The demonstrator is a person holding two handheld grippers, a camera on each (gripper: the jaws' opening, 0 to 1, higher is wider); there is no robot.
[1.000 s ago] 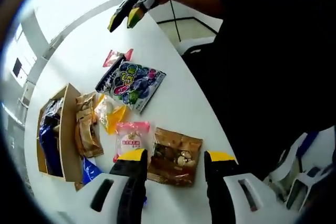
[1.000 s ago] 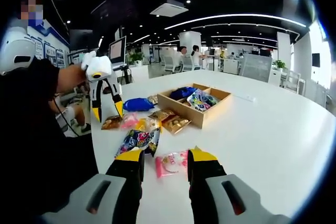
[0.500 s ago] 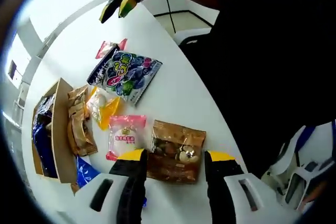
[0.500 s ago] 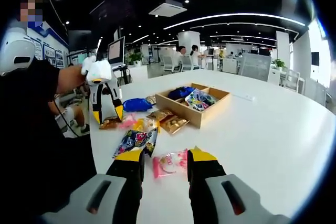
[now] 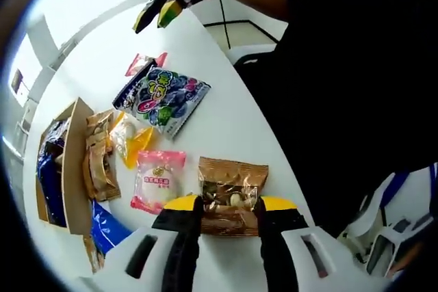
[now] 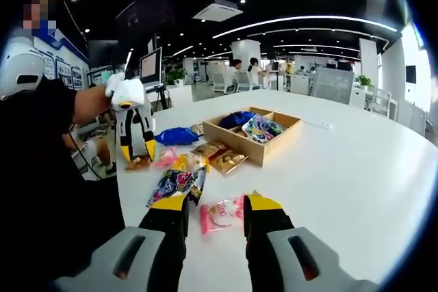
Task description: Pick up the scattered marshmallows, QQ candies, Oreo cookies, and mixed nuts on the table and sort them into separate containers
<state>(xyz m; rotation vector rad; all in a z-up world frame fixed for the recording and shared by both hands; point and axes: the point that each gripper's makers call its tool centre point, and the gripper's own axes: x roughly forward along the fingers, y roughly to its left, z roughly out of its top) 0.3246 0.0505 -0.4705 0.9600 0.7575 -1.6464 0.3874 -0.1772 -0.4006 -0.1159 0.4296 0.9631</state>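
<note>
My left gripper has its jaws drawn in on the near end of a brown mixed nuts packet, which lies on the white table. The right gripper view shows the same gripper pointing down onto that packet. Beside it lie a pink packet, a yellow marshmallow packet and a blue-purple QQ candy bag. My right gripper is open, hovering just above a small pink candy packet next to the QQ bag; it also appears at the far end of the table.
A divided wooden box holds blue and colourful packets; its wall has brown packets leaning on it. A blue Oreo packet lies near the box. The person's dark torso stands along the table edge. Office desks and chairs sit beyond.
My left jaws have narrowed from wide open to pressing on the brown nuts packet, and the gripper has come closer to it. The right gripper has stayed open and almost still.
</note>
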